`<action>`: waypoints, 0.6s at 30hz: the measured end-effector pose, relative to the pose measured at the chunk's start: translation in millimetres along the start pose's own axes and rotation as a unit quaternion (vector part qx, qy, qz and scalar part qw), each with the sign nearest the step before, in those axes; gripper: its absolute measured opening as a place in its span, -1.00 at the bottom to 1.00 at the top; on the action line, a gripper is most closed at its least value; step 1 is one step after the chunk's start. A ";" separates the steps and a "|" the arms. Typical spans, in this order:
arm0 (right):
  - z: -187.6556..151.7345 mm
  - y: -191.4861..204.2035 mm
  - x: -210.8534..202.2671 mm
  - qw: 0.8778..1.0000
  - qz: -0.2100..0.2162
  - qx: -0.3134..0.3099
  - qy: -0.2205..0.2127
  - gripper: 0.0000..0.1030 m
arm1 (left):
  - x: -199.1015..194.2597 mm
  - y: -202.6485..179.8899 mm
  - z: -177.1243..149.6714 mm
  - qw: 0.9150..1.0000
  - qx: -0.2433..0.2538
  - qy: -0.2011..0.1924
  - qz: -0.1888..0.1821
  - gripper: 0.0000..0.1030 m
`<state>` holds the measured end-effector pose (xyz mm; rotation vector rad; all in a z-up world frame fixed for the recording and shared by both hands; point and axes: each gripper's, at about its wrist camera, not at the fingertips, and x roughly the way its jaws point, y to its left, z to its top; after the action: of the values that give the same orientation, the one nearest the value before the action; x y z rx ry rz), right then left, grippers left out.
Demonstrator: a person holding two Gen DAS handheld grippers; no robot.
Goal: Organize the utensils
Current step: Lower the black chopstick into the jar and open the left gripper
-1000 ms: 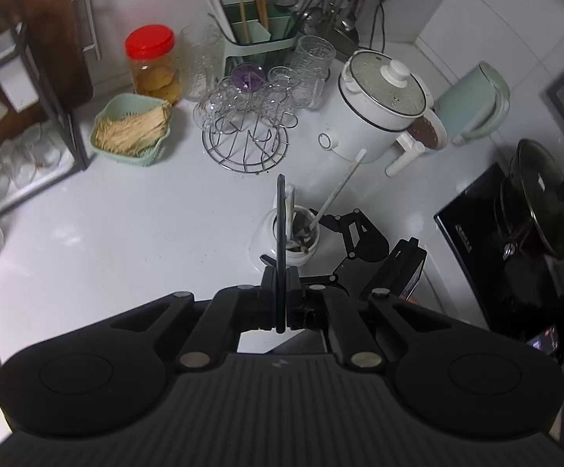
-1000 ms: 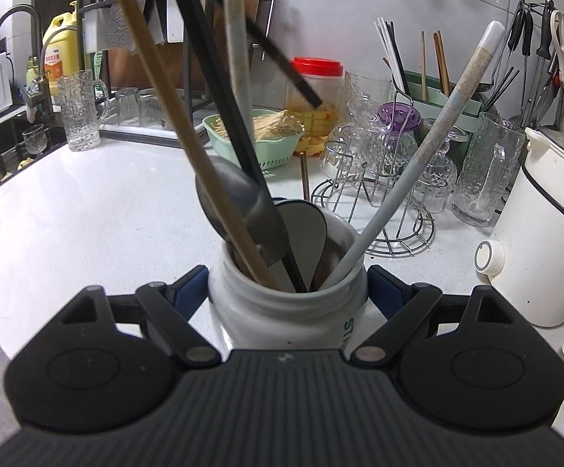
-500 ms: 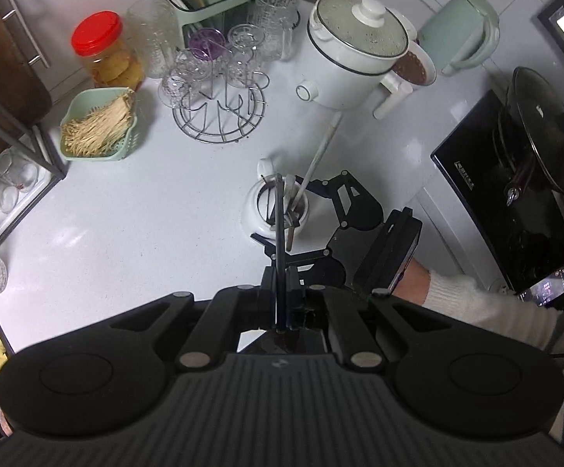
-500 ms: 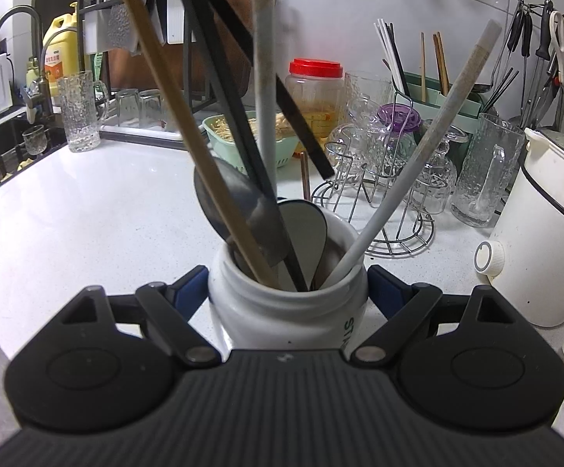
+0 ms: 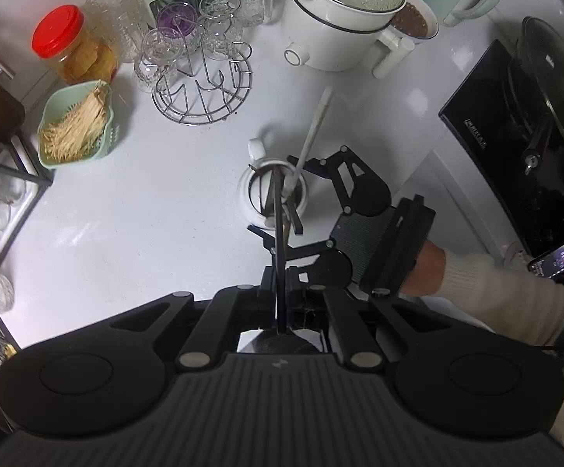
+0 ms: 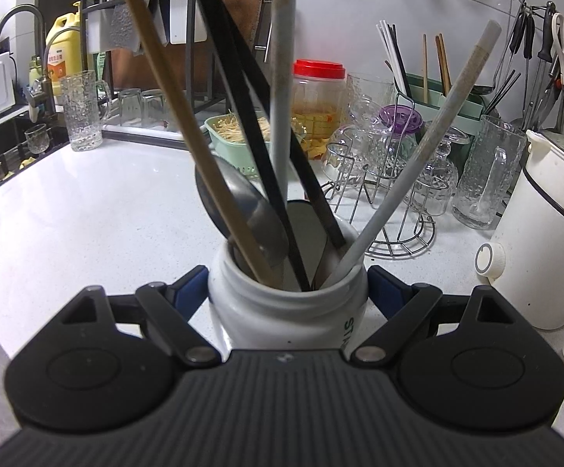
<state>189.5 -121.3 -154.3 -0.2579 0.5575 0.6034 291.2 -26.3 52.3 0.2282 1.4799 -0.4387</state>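
A white ceramic jar (image 6: pixel 288 307) stands on the white counter, and my right gripper (image 6: pixel 288 286) is shut on it with a blue pad pressed to each side. Several utensils stand in it: a wooden handle (image 6: pixel 188 136), a grey handle (image 6: pixel 282 78), a white handle (image 6: pixel 437 148) leaning right and a metal spoon bowl (image 6: pixel 239 210). From above, my left gripper (image 5: pixel 280 299) points straight down, shut on a thin black utensil (image 5: pixel 278 241). The utensil's lower end is inside the jar (image 5: pixel 247 194). In the right wrist view this black utensil (image 6: pixel 282 124) slants into the jar's mouth.
A wire rack of upturned glasses (image 5: pixel 204 89) and a white electric pot (image 5: pixel 340 19) stand just behind the jar. A green basket (image 5: pixel 76 124) and a red-lidded jar (image 5: pixel 72 50) sit at the left. A black cooktop with a pan (image 5: pixel 515 136) is at the right. A person's sleeve (image 5: pixel 496 295) reaches in.
My left gripper has moved over the jar and come lower. The black utensil's end has slid down into the jar, nudging the grey handle right. The right gripper and jar stayed still.
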 end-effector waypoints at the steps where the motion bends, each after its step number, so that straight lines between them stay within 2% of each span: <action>1: 0.0 0.0 0.0 1.000 0.000 0.000 0.000 0.74 | 1.8 -0.4 3.4 1.000 0.004 0.001 0.002 -0.91; 11: 1.3 0.5 0.1 1.000 0.002 -0.002 0.004 0.74 | 41.8 -7.3 40.4 0.999 0.033 0.015 0.009 -0.90; 18: 4.2 -0.7 2.4 1.000 0.009 -0.010 0.016 0.74 | 69.3 -11.9 48.0 0.998 0.060 0.018 0.007 -0.90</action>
<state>193.4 -119.1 -152.1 -0.2824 0.5848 0.6226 332.0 -66.7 -10.6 0.3426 1.4877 -0.5142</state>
